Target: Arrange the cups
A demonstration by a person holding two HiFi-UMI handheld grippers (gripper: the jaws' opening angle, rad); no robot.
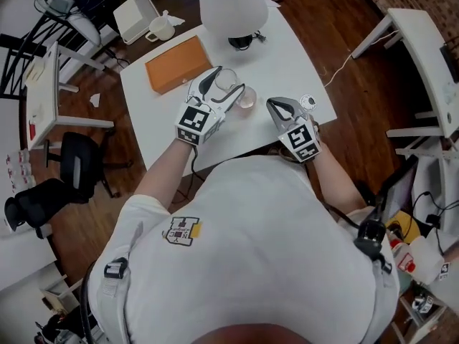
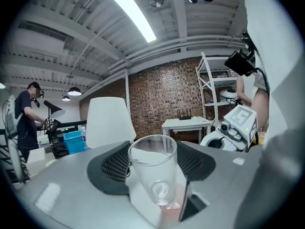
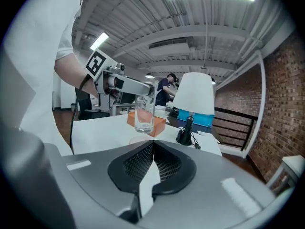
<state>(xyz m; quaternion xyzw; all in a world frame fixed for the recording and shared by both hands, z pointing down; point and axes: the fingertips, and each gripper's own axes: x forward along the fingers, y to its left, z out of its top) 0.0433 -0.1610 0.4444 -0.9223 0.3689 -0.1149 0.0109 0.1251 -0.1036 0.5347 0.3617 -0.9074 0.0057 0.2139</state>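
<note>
A clear glass cup (image 1: 228,84) hangs tilted a little above the white table (image 1: 161,124), and my left gripper (image 1: 228,86) is shut on it. In the left gripper view the cup (image 2: 153,168) fills the gap between the two dark pads. A pale pink round disc (image 1: 247,100) lies on the table just below it, also visible under the cup (image 3: 144,112) in the right gripper view. My right gripper (image 1: 276,106) hovers to the right of the disc, shut with nothing held; its pads meet (image 3: 152,149). A small clear round object (image 1: 307,103) sits by the table's right edge.
An orange box (image 1: 178,63) lies at the table's back left. A lamp with a white shade (image 1: 228,6) stands at the back. A white mug (image 1: 159,29) rests off the table behind. A black chair (image 1: 79,163) stands at the left.
</note>
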